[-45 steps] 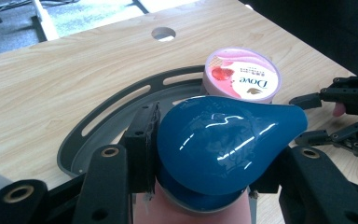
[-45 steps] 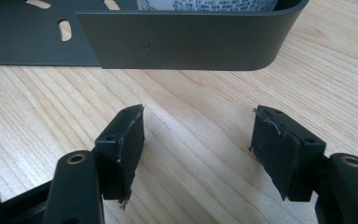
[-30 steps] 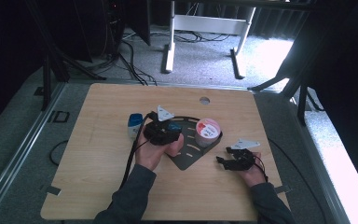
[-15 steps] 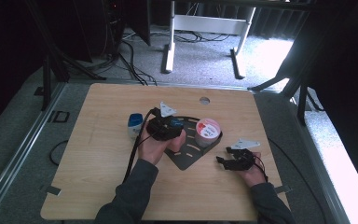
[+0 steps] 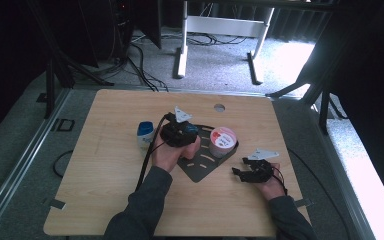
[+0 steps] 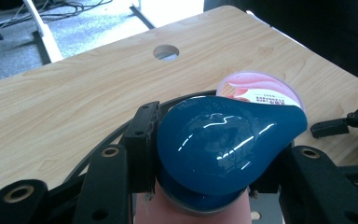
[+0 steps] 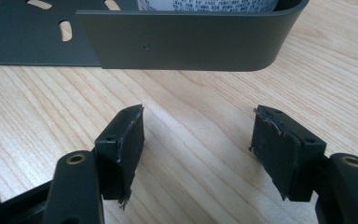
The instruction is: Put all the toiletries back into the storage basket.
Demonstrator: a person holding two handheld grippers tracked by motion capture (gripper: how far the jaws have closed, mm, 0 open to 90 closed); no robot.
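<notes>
My left hand-held gripper (image 6: pixel 214 186) grasps the blue-capped bottle (image 6: pixel 223 144) above the rack (image 5: pixel 200 167), probably mid-placement beside the pink tub (image 5: pixel 223 141). Right hand-held gripper (image 7: pixel 198 154) rests released on the counter (image 5: pixel 105 175). Next: lower squarely.

i see a white bottle with a blue cap (image 5: pixel 145 136) at nine o'clock on the wooden table (image 5: pixel 105 165), white stand (image 5: pixel 220 30) at twelve.

So the two black jaws are clamped on a glossy blue cap (image 6: pixel 223 144), teardrop shaped, sitting on a pinkish bottle (image 6: pixel 191 212). Right behind it there's a pink-lidded tub (image 6: pixel 261 91), and farther back the wooden table (image 6: pixel 74 98) with a round hole (image 6: pixel 166 52).
</notes>
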